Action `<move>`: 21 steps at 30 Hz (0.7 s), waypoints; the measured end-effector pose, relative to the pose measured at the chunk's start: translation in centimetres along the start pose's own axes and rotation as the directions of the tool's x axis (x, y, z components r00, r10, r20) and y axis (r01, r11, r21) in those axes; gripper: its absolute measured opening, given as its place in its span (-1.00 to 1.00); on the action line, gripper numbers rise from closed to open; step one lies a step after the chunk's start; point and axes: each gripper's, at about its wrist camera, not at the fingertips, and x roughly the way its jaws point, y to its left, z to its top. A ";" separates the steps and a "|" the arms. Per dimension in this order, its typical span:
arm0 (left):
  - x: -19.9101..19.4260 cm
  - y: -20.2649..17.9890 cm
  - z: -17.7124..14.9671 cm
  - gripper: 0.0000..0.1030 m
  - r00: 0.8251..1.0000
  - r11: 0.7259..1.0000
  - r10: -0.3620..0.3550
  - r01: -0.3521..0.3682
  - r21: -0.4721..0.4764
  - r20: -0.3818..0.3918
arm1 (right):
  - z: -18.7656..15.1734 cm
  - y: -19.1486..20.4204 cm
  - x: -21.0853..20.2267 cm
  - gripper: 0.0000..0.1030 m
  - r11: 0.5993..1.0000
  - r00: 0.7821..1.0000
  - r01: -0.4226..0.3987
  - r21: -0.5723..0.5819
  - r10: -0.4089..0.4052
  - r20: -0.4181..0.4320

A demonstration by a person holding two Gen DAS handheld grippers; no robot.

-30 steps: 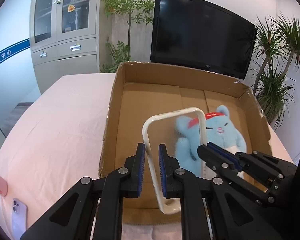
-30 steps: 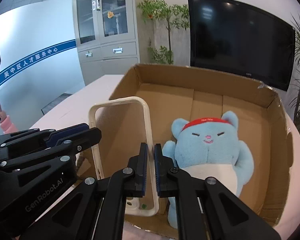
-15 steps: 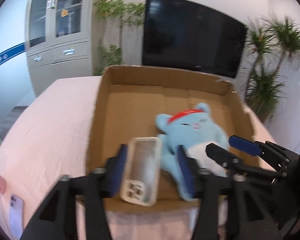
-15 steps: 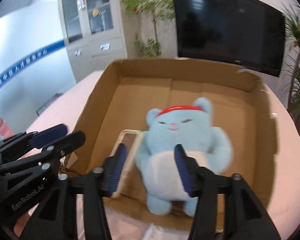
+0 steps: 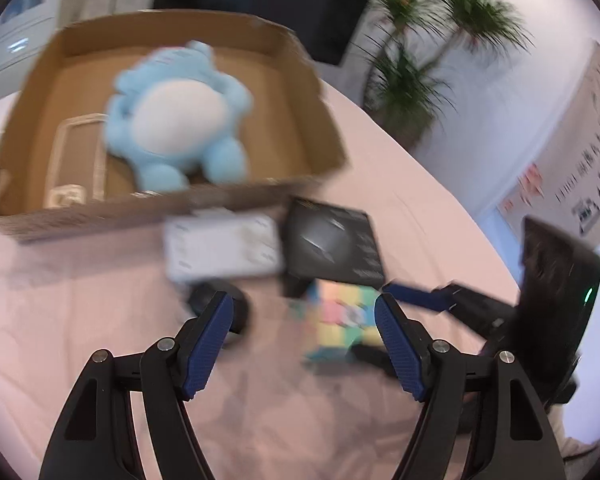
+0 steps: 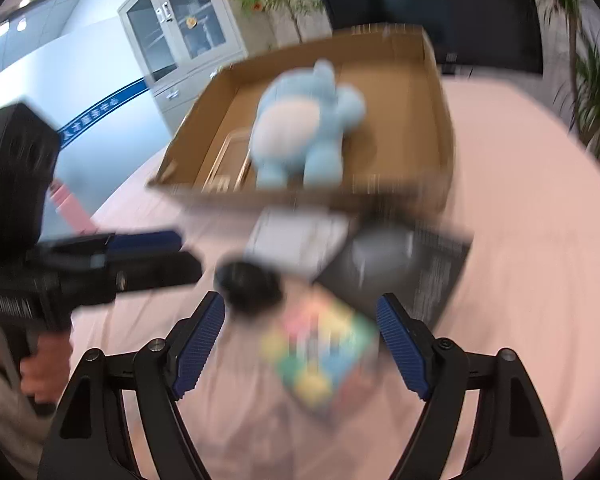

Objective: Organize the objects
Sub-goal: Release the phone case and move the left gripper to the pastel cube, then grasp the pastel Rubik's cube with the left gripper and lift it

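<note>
A cardboard box (image 5: 300,92) (image 6: 436,120) holds a blue plush toy (image 5: 176,120) (image 6: 304,132) and a clear phone case (image 5: 76,160) (image 6: 232,160) lying flat beside it. In front of the box on the pink cloth lie a white pack (image 5: 220,248) (image 6: 296,236), a black flat box (image 5: 332,244) (image 6: 404,268), a pastel multicoloured cube (image 5: 340,320) (image 6: 320,356) and a black round object (image 5: 224,304) (image 6: 248,284). My left gripper (image 5: 304,340) is open and empty above the cube. My right gripper (image 6: 300,344) is open and empty over the cube. Both views are blurred.
A TV (image 6: 420,0), potted plants (image 5: 416,72) and a grey cabinet (image 6: 180,48) stand behind the table. A pink object (image 6: 70,208) sits at the table's left edge. The right gripper shows at the right of the left wrist view (image 5: 480,304).
Both grippers let go of the phone case, which now lies flat in the box. Both opened wide and pulled back and down toward the items in front of the box.
</note>
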 end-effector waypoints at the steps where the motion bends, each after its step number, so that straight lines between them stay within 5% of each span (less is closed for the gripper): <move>1: 0.7 -1.0 -0.4 0.42 1.000 1.000 0.008 -0.008 0.016 -0.016 | -1.1 -0.2 0.0 0.51 1.000 1.000 -0.014 -0.005 0.014 -0.010; 6: 4.1 -5.6 -1.3 0.42 0.996 0.991 0.069 -0.062 0.118 -0.058 | -5.2 0.3 -1.2 0.51 0.998 0.999 -0.032 -0.060 0.031 -0.018; 10: 6.8 -7.2 -2.0 0.42 0.972 0.956 0.232 -0.222 0.192 -0.031 | -6.8 -0.3 -2.4 0.51 0.997 1.000 -0.024 -0.079 0.023 -0.012; 11: 7.5 -7.4 -2.1 0.37 0.968 0.950 0.247 -0.233 0.208 -0.045 | -7.0 -0.6 -2.5 0.51 0.997 0.999 -0.031 -0.069 0.030 -0.011; 12: 8.1 -7.5 -2.2 0.08 0.964 0.945 0.258 -0.240 0.222 -0.058 | -7.1 -0.7 -2.5 0.51 0.997 0.999 -0.037 -0.066 0.036 -0.011; 14: 8.3 -7.8 -2.4 0.08 0.961 0.940 0.266 -0.243 0.238 -0.070 | -7.1 -0.8 -2.3 0.50 0.997 0.999 -0.039 -0.069 0.039 -0.012; 18: 6.9 -6.9 -2.7 0.07 0.979 0.975 0.132 -0.099 0.200 -0.158 | -7.1 -1.1 -2.2 0.51 0.994 1.000 -0.029 -0.107 0.028 -0.007; 19: 6.3 -6.3 -2.9 0.07 0.980 0.985 0.053 -0.019 0.170 -0.194 | -7.3 -1.1 -2.3 0.51 0.992 1.000 -0.023 -0.126 0.022 -0.007; 21: 5.5 -5.2 -3.6 0.07 0.967 0.988 -0.065 0.096 0.118 -0.247 | -7.4 -0.9 -2.1 0.51 0.985 1.000 -0.014 -0.170 0.013 -0.009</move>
